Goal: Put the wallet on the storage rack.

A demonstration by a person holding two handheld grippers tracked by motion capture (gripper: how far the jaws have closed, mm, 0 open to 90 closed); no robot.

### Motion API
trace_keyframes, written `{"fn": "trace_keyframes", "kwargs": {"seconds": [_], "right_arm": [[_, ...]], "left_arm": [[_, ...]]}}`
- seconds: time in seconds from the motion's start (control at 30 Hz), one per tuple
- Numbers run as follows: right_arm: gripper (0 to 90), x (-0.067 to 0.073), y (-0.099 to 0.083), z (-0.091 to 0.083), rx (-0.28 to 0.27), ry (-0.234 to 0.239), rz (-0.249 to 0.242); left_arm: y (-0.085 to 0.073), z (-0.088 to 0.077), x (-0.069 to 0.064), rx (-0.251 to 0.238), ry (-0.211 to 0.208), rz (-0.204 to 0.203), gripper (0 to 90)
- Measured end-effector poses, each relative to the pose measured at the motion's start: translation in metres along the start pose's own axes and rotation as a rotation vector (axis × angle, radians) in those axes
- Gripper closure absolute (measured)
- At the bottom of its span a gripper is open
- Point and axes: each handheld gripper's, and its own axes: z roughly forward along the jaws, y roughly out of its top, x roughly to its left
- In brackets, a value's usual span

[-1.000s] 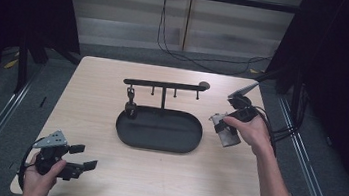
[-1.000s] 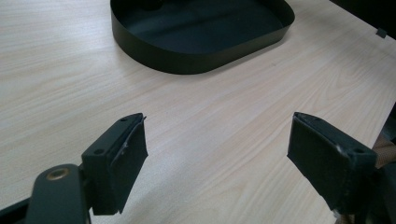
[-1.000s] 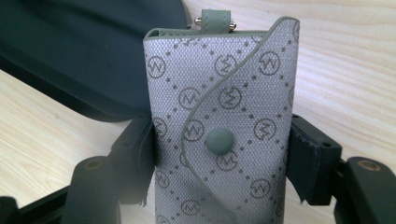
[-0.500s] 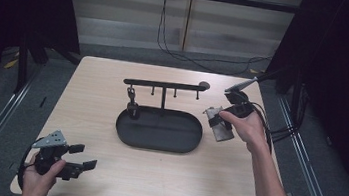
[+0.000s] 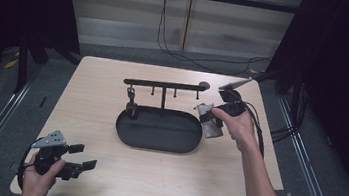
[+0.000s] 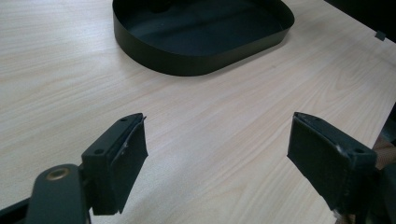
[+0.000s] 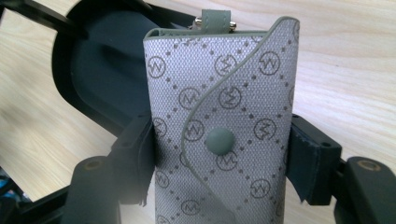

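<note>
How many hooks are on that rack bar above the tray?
3. On the rack bar: a left hook with a dark item hanging from it, and two bare ones, one left and one right of the post. Small; others may be hidden.

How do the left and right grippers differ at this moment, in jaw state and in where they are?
The left gripper has its jaws spread wide with bare table between them; the right gripper is shut on a grey patterned key pouch. The left gripper sits low at the table's near left corner, while the right gripper is held up beside the right end of the black oval tray. Both are hand-held, with black jaws.
</note>
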Motion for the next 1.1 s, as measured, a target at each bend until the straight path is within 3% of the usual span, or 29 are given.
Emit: {"fn": "trace_keyframes", "kwargs": {"seconds": [0.33,0.47,1.1], "right_arm": [[33.3,0.004,-0.001,0.012,-0.053,0.044,0.037],[33.3,0.006,-0.003,0.020,-0.057,0.058,0.005],[33.3,0.011,-0.006,0.047,-0.074,0.076,0.017]], "left_arm": [[0.000,0.000,0.000,-0.002,0.004,0.001,19.4],[0.000,0.000,-0.001,0.001,0.002,0.003,19.4],[0.000,0.001,-0.001,0.007,-0.004,0.012,19.4]]}}
